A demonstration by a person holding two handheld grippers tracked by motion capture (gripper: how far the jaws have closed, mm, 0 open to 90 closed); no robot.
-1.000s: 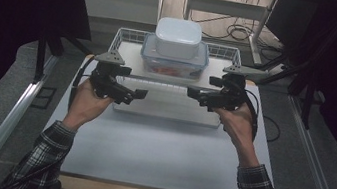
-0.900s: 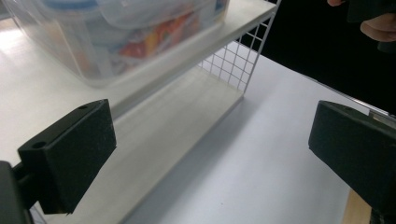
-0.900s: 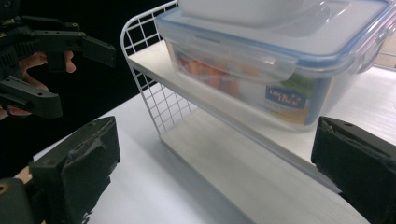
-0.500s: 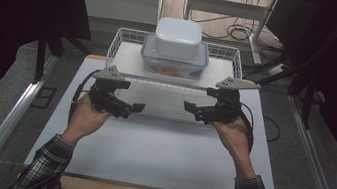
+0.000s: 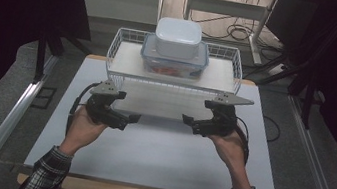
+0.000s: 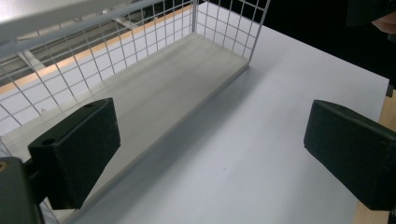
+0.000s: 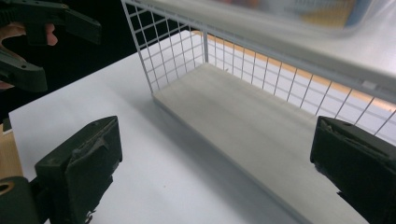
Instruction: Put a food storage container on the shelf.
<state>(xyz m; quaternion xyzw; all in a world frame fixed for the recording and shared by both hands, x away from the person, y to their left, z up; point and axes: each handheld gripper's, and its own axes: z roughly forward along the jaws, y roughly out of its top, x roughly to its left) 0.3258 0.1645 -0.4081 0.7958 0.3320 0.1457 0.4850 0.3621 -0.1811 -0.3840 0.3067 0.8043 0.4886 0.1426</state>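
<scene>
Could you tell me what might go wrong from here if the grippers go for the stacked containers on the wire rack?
The white container sits loose on the clear lidded container, so lifting the lower one could tip it off. Both stand on the upper shelf of the wire rack, whose raised mesh rim could catch a box dragged forward. The left gripper and right gripper are open and low in front of the rack, so a reach might bump it.

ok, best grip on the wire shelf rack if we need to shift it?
Probably the wire shelf rack by its two short end walls, one gripper per end, coming in from the sides. The thin mesh suits the jaws, and the stacked containers on top favour a balanced two-ended hold. Left gripper and right gripper are open, near the front corners.
</scene>
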